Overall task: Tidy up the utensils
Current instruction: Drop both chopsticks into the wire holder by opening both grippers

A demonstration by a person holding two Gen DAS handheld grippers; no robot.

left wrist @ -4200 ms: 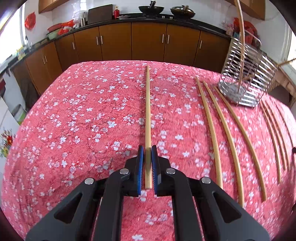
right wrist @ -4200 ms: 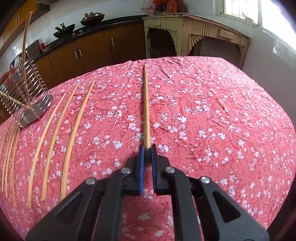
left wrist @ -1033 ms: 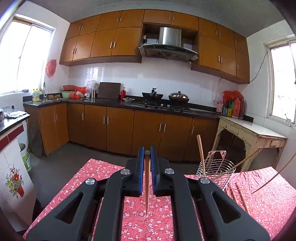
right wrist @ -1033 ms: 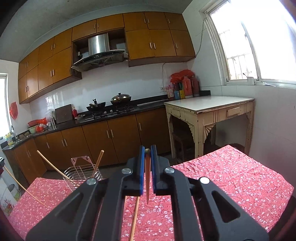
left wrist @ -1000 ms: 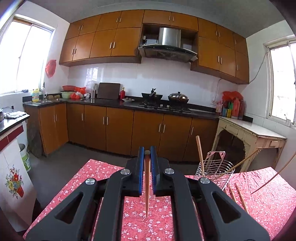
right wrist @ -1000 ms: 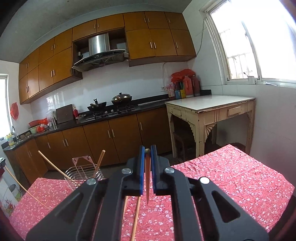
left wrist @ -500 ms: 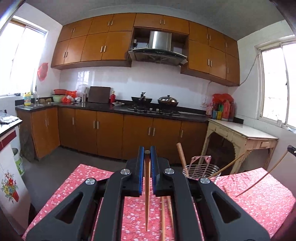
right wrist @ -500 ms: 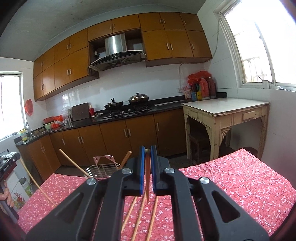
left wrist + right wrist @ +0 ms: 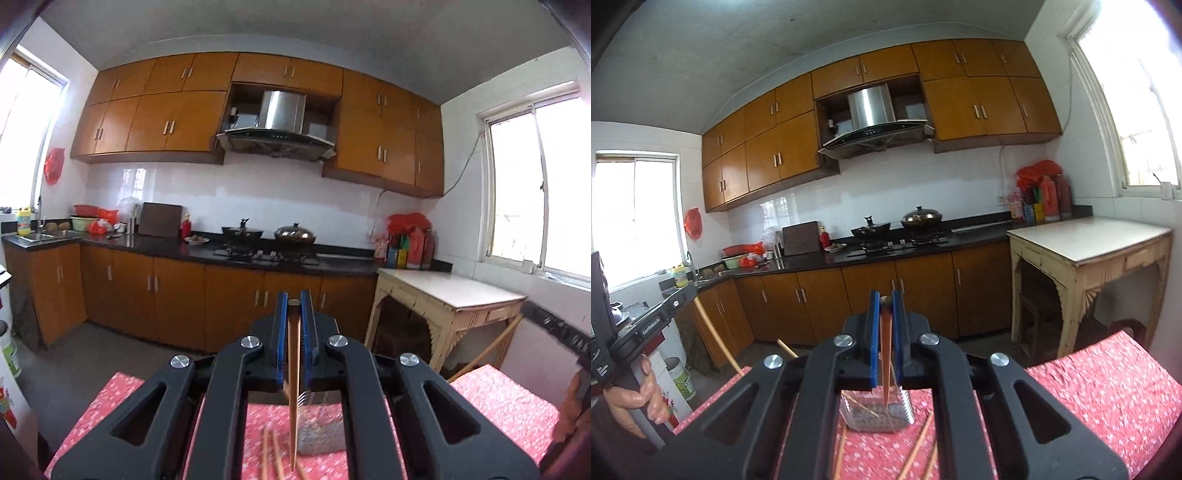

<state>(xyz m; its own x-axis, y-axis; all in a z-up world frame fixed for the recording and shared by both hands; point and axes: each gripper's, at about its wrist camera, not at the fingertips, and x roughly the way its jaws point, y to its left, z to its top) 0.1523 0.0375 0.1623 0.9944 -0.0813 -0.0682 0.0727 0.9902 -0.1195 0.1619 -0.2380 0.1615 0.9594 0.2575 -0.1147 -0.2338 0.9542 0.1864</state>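
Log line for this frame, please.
left gripper: shut on chopstick | right gripper: shut on chopstick | both above wire holder

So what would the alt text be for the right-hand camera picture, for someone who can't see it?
A black two-finger gripper with blue-lined jaws holds one wooden chopstick pointing down over a metal wire utensil basket on a red flowered tablecloth. More chopsticks lie on the cloth by the basket, with a kitchen of brown cabinets behind.

I can read no text anywhere. The bottles [image 9: 1047, 201] beside the stove [image 9: 897, 236] carry labels, too blurred to read.
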